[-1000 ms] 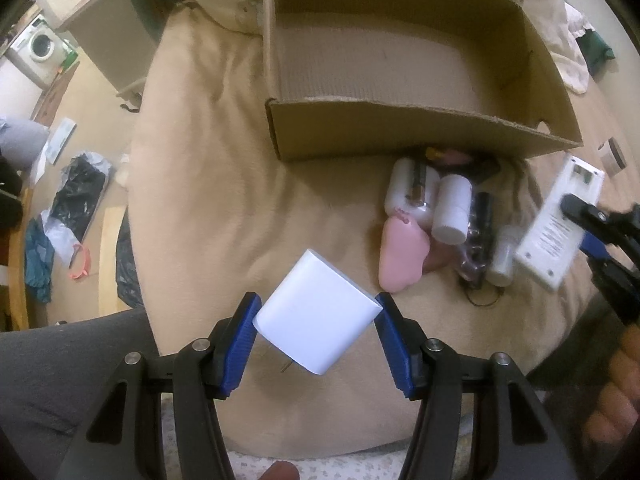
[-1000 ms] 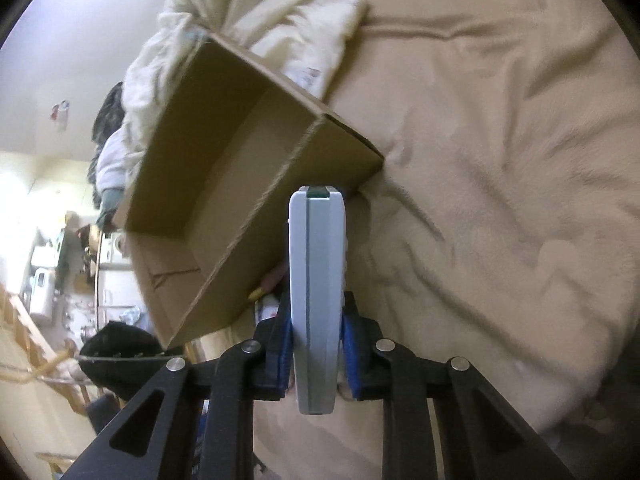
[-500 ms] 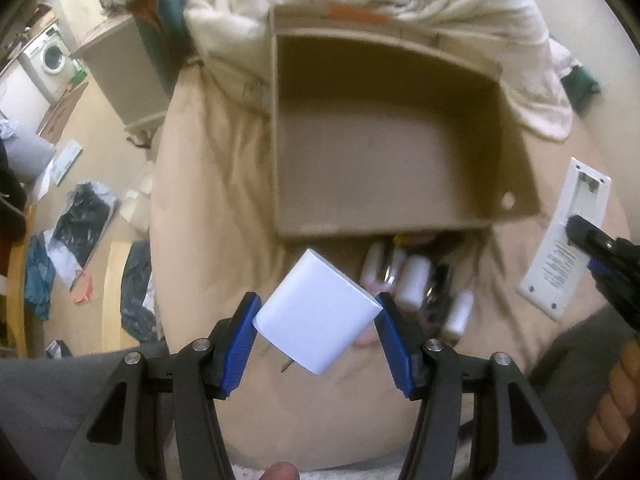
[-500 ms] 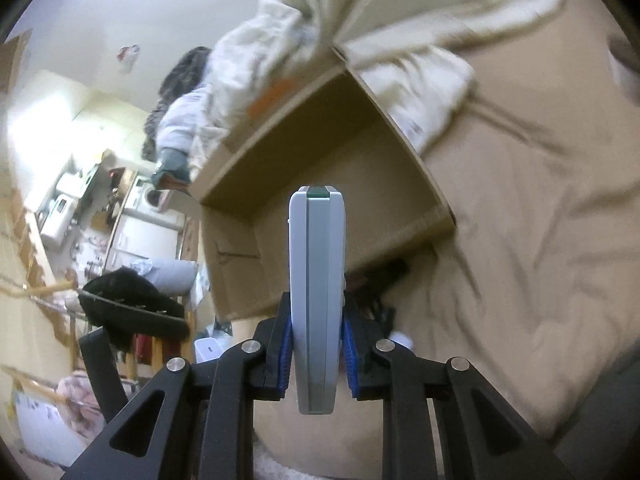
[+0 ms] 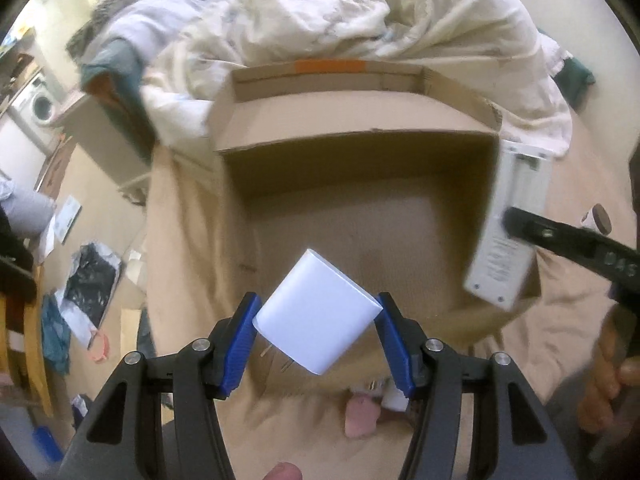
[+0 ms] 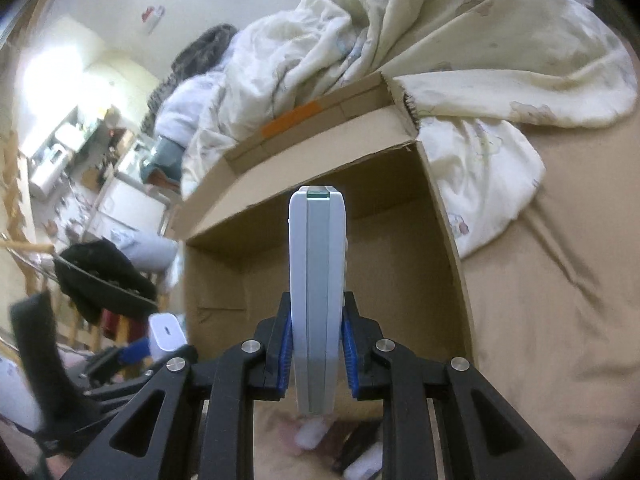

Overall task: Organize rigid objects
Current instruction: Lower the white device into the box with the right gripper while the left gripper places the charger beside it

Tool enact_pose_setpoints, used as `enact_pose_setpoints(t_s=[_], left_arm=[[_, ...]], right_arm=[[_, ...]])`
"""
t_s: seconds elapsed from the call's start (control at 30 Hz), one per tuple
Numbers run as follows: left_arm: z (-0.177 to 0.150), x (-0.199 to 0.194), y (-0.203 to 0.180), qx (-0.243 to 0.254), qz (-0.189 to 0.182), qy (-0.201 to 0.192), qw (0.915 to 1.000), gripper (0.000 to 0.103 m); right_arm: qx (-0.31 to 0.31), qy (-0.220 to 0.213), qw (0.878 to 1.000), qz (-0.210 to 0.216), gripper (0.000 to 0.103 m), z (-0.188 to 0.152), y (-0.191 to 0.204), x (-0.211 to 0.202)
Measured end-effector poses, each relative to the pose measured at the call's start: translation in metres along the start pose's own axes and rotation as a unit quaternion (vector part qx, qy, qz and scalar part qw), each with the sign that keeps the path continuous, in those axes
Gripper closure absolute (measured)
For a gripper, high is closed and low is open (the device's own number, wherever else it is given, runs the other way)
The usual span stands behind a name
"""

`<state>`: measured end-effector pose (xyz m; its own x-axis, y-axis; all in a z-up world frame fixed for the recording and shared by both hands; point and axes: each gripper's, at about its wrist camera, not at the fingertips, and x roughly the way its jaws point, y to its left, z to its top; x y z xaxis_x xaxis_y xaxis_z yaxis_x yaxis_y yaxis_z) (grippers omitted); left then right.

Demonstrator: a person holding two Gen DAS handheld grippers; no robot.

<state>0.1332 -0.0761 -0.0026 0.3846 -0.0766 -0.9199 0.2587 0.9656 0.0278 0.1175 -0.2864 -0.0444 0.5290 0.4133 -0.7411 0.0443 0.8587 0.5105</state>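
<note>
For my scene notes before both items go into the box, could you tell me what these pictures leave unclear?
- Left wrist view: items on the bed near the pink object are hidden behind the left gripper and white charger.
- Left wrist view: print on the remote control is blurred.
- Right wrist view: the cardboard box floor is partly blocked by the remote; the right gripper covers the items below.

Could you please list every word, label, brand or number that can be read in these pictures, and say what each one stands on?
"045", or close to it: raised characters on the black right gripper's arm in the left wrist view; motion blur leaves the reading uncertain.
Printed label on the back of the remote control: too small and blurred to read.
White charger, cardboard box: no readable text.
</note>
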Motion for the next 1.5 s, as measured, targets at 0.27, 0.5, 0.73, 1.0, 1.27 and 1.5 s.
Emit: enact_pose_setpoints(t_s=[0.27, 0.5, 0.73, 1.0, 1.27, 1.5], left_arm=[[0.005, 0.053, -0.018, 0.031, 0.014, 0.004, 0.9994, 0.048], [0.002, 0.076, -0.015, 0.013, 0.012, 0.019, 0.9997, 0.048], [0.002, 0.084, -0.013, 0.017, 0.035, 0.016, 0.9991, 0.048], [0.000, 0.088, -0.017, 0.020, 0.029, 0.013, 0.9993, 0.048], [-0.003, 0.094, -0.022, 0.033, 0.043, 0.011, 0.9984, 0.048], [-0.010, 0.098, -0.026, 0.047, 0.058, 0.008, 0.9972, 0.048]], right_arm=[[-0.007, 0.040, 0.999, -0.008, 0.079, -0.013, -0.019, 0.047], [-0.022, 0.057, 0.998, -0.032, 0.080, -0.008, -0.026, 0.064], [-0.043, 0.085, 0.995, -0.040, 0.079, -0.014, -0.023, 0.083], [-0.057, 0.105, 0.992, -0.047, 0.080, -0.021, -0.014, 0.095], [-0.044, 0.111, 0.992, -0.044, 0.080, -0.017, -0.013, 0.102], [-0.065, 0.110, 0.989, -0.071, 0.080, -0.018, -0.007, 0.104]])
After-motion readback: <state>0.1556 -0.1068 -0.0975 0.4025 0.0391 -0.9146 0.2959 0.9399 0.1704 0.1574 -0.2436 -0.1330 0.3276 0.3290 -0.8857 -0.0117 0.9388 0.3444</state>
